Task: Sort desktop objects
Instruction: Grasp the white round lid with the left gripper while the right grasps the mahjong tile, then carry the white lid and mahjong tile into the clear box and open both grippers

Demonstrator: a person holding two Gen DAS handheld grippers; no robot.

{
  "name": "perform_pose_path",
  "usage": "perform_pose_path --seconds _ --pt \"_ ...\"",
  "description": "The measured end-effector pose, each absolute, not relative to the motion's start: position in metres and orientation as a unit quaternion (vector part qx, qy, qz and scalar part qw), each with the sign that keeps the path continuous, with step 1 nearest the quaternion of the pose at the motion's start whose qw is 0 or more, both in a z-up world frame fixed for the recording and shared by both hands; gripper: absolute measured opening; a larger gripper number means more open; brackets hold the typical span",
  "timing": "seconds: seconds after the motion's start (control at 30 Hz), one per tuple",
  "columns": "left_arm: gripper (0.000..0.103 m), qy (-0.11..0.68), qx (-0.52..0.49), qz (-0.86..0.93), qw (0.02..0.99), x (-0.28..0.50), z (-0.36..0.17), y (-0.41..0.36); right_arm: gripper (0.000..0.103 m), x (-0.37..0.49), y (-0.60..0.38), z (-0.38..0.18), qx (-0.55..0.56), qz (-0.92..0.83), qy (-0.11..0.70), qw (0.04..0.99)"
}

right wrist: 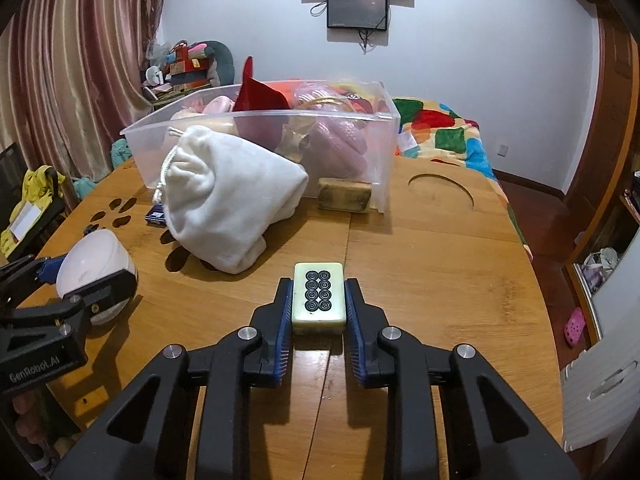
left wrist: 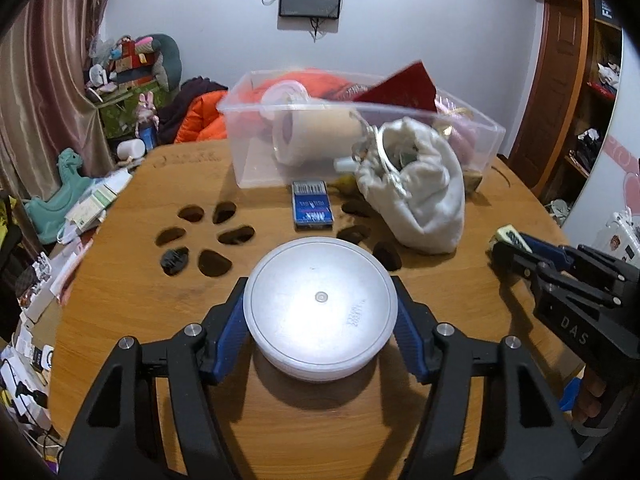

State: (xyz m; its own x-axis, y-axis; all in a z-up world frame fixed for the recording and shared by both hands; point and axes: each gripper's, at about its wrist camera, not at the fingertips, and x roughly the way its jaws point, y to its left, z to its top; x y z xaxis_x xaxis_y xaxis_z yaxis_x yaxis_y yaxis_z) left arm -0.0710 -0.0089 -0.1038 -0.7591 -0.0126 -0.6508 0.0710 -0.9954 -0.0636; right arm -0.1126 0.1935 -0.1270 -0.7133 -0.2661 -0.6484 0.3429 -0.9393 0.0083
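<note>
On the wooden table [left wrist: 132, 280], the left gripper [left wrist: 320, 316] clamps a round white container [left wrist: 318, 304] between its blue pads, near the table's six o'clock edge. At three o'clock from it, the right gripper [right wrist: 319, 300] pinches a mahjong tile [right wrist: 319, 294], eight circles face up. Beyond both, towards twelve o'clock, a white drawstring pouch [right wrist: 228, 204] leans against a clear plastic bin [right wrist: 376, 152].

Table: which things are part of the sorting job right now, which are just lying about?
In the job: round white container in left gripper; mahjong tile in right gripper; clear bin.

Lying about: white pouch, blue box, black clip.
</note>
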Motion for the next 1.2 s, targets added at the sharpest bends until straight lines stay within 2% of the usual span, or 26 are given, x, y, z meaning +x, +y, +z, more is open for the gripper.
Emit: perform_pose_path --seconds 0.53,1.2 --pt "0.065 0.053 0.307 -0.95 0.02 -0.07 -0.066 -0.026 0.022 -0.105 0.191 -0.098 0.316 -0.93 0.052 0.181" --pt "0.065 0.041 0.286 -0.957 -0.016 -0.12 -0.009 -0.048 0.022 -0.138 0.198 -0.039 0.271 -0.943 0.063 0.183"
